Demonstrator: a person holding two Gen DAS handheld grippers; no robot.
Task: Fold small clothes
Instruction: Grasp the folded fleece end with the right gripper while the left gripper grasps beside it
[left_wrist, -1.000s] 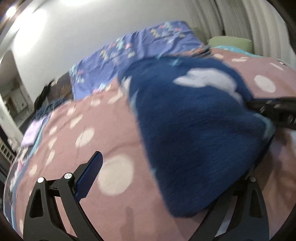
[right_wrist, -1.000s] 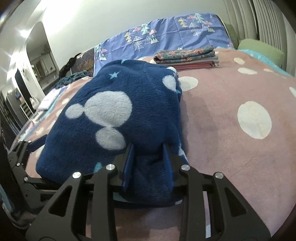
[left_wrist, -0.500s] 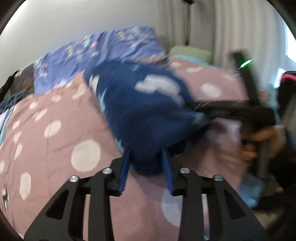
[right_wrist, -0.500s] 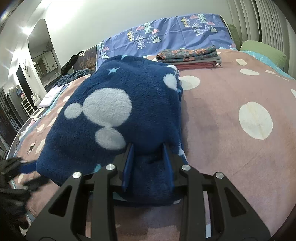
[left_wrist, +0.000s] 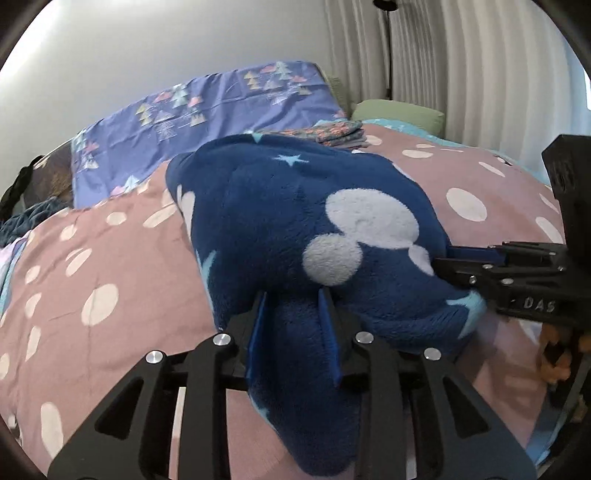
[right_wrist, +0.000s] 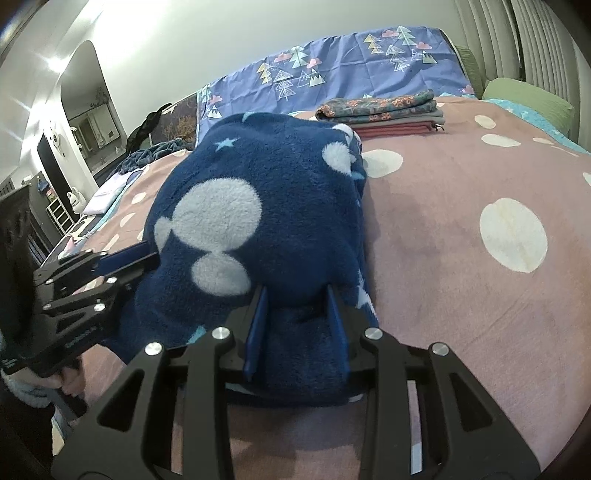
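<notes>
A dark blue fleece garment (left_wrist: 295, 229) with white round patches and pale stars lies on the pink dotted bedspread (left_wrist: 92, 266). My left gripper (left_wrist: 293, 325) is shut on the garment's near left corner, with fleece bunched between its blue pads. My right gripper (right_wrist: 297, 325) is shut on the other near corner of the same blue fleece garment (right_wrist: 258, 206). Each gripper shows in the other's view: the right gripper (left_wrist: 458, 264) bites the hem from the right, the left gripper (right_wrist: 136, 262) from the left. The near edge is lifted a little off the bed.
A stack of folded clothes (right_wrist: 384, 110) sits at the back of the bed, before a purple sheet with trees (right_wrist: 332, 74). A green pillow (right_wrist: 528, 99) lies at the far right by the curtains. A person's fingers (left_wrist: 557, 354) hold the right gripper's handle.
My left gripper swung to the garment's near left corner and shut on it, then raised it slightly. The right gripper kept its grip and stayed put.
</notes>
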